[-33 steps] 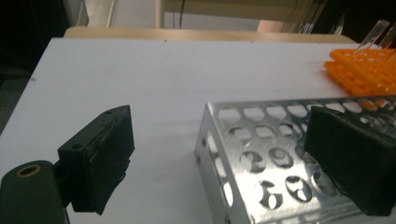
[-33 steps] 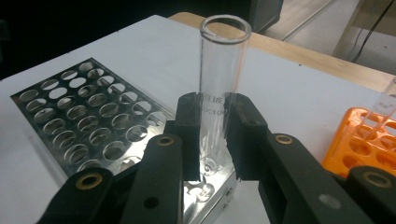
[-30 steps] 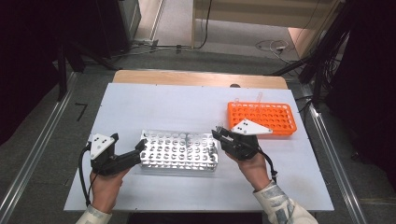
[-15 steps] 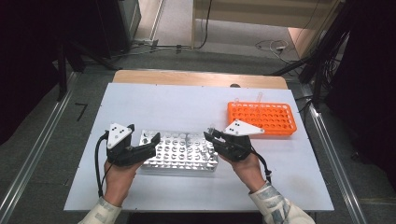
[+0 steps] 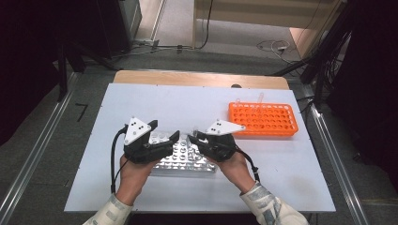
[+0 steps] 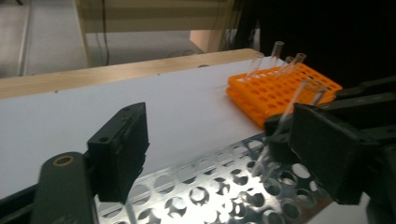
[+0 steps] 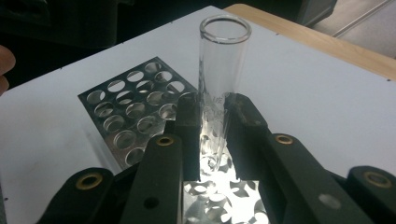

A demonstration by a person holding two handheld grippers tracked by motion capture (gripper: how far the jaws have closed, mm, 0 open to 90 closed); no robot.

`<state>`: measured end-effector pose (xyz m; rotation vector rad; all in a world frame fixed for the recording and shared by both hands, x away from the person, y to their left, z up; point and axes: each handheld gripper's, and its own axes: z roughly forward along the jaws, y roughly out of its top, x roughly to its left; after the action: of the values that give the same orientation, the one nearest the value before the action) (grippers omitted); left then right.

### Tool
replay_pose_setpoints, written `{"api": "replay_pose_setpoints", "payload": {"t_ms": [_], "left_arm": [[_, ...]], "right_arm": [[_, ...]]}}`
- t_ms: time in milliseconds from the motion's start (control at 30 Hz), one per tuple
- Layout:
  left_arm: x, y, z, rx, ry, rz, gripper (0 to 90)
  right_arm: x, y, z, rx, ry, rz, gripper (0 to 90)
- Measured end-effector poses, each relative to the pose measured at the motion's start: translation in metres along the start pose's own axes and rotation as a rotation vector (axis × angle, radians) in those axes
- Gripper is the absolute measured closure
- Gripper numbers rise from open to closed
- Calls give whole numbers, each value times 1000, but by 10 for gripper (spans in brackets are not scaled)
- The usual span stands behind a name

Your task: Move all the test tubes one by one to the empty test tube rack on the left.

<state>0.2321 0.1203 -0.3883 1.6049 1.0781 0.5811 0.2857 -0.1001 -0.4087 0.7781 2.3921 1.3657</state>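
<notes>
Both hands have closed in over the metal rack [image 5: 185, 157] since a second ago. At its left end, the left gripper [image 5: 174, 136] has been narrowing its jaws, nothing between them. Over its right end, the right gripper [image 5: 191, 138] clenches one glass tube [image 7: 218, 93] upright, seemingly for slotting. Right of the rack, the orange rack [image 5: 264, 119] holds three tubes.

text: none legible | labels: none | faint marks on test tube [image 7: 215, 100]: unreadable
</notes>
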Motion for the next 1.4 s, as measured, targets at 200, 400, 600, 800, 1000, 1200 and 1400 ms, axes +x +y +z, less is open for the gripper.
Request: {"api": "replay_pose_setpoints", "payload": {"t_ms": [200, 400, 600, 800, 1000, 1200, 1400], "left_arm": [[-11, 1, 4, 9, -85, 52, 399], [-17, -2, 10, 43, -123, 94, 580], [-21, -3, 13, 53, -121, 121, 700], [-20, -3, 13, 52, -107, 132, 747], [-19, -2, 13, 53, -109, 132, 759], [-9, 2, 9, 30, -98, 96, 760], [7, 8, 0, 3, -59, 69, 760]], "right_arm": [[11, 1, 10, 15, 22, -19, 733], [17, 1, 11, 16, 38, -31, 733], [19, 2, 10, 11, 46, -38, 732], [20, 2, 9, 13, 50, -42, 733], [19, 2, 8, 12, 51, -34, 713], [18, 3, 8, 4, 79, -36, 538], [14, 4, 5, 3, 94, -23, 424]]}}
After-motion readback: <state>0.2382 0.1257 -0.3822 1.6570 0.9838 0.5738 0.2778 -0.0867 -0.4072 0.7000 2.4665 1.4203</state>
